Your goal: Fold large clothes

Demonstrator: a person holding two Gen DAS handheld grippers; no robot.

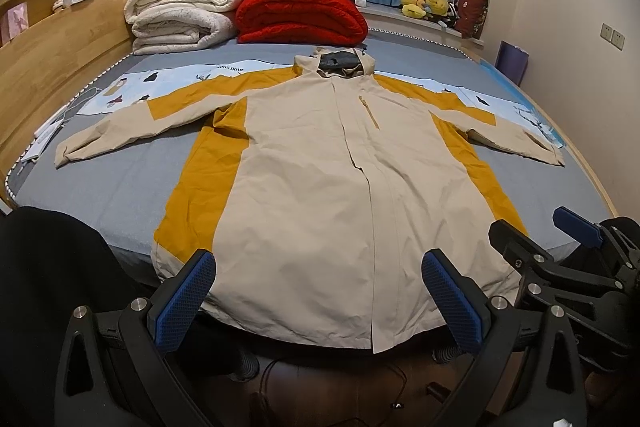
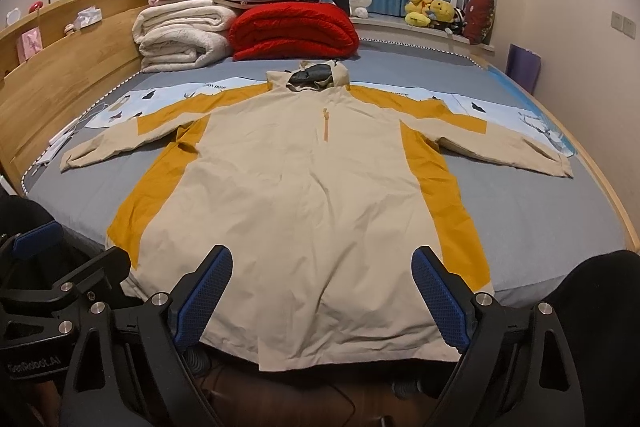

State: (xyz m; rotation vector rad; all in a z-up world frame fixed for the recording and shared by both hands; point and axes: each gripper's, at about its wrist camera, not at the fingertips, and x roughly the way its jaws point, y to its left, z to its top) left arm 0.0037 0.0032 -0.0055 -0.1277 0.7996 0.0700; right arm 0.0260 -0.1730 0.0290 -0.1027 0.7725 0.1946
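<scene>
A large beige and mustard-yellow hooded jacket [image 1: 320, 163] lies flat, front up, on the grey bed [image 1: 100, 195], sleeves spread to both sides, hood at the far end. It also shows in the right wrist view [image 2: 304, 179]. My left gripper [image 1: 320, 291] is open and empty, held above the jacket's near hem. My right gripper [image 2: 322, 291] is open and empty too, above the hem a little further right. The right gripper also shows at the right edge of the left wrist view [image 1: 568, 239].
Folded white blankets [image 1: 180, 15] and a red quilt [image 1: 300, 15] are stacked at the bed's far end. A wooden headboard [image 1: 52, 39] runs along the left. Plush toys [image 1: 428, 3] sit on the window ledge under blue curtains. Cables [image 1: 328, 387] lie on the floor below.
</scene>
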